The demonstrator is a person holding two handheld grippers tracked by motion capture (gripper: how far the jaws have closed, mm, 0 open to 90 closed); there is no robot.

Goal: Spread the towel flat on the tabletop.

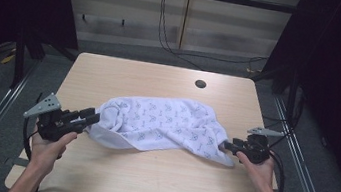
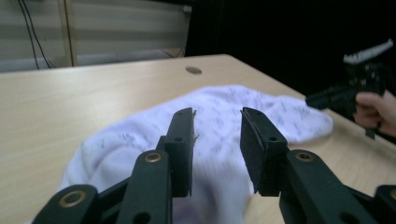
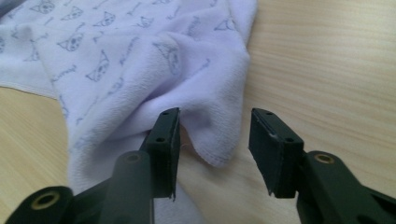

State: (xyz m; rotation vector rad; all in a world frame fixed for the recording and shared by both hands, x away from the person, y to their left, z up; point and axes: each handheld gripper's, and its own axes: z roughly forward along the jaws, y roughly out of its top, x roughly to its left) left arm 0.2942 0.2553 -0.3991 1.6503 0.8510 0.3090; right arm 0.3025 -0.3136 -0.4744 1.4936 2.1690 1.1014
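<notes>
From above, a white towel [image 1: 162, 122] printed with small grey cat faces lies rumpled across the middle of the pale wooden tabletop [image 1: 147, 173]. The left gripper [image 1: 89, 116], held in the person's left hand [image 1: 50, 147], points at the towel's left end, its tips right at the bunched edge of the cloth. The right gripper [image 1: 227, 145], in the right hand [image 1: 258, 166], points at the towel's right corner, tips just at the cloth there. A grey three-cornered plate [image 1: 43, 105] sits atop the left gripper. Beyond the towel, away from both grippers, a small round hole [image 1: 200, 84] is cut in the tabletop.

In the left gripper view, the left gripper [image 2: 217, 140] has its jaws spread with a clear gap between them, nothing clamped. The towel [image 2: 219, 116] lies just ahead of and under the tips, heaped into a soft mound. Farther off to the right, past the towel's far end, the right hand [image 2: 376, 105] holds the right gripper [image 2: 322, 99] close to the cloth.

In the right gripper view, the right gripper [image 3: 215, 140] is also parted wide, holding nothing. A folded corner of the towel [image 3: 140, 60] hangs into the gap between the jaws; the left jaw sits against the cloth, while the right jaw stands over bare tabletop [image 3: 327, 60], apart from the hem. The rest of the towel spreads away ahead and to the left of the gripper.
</notes>
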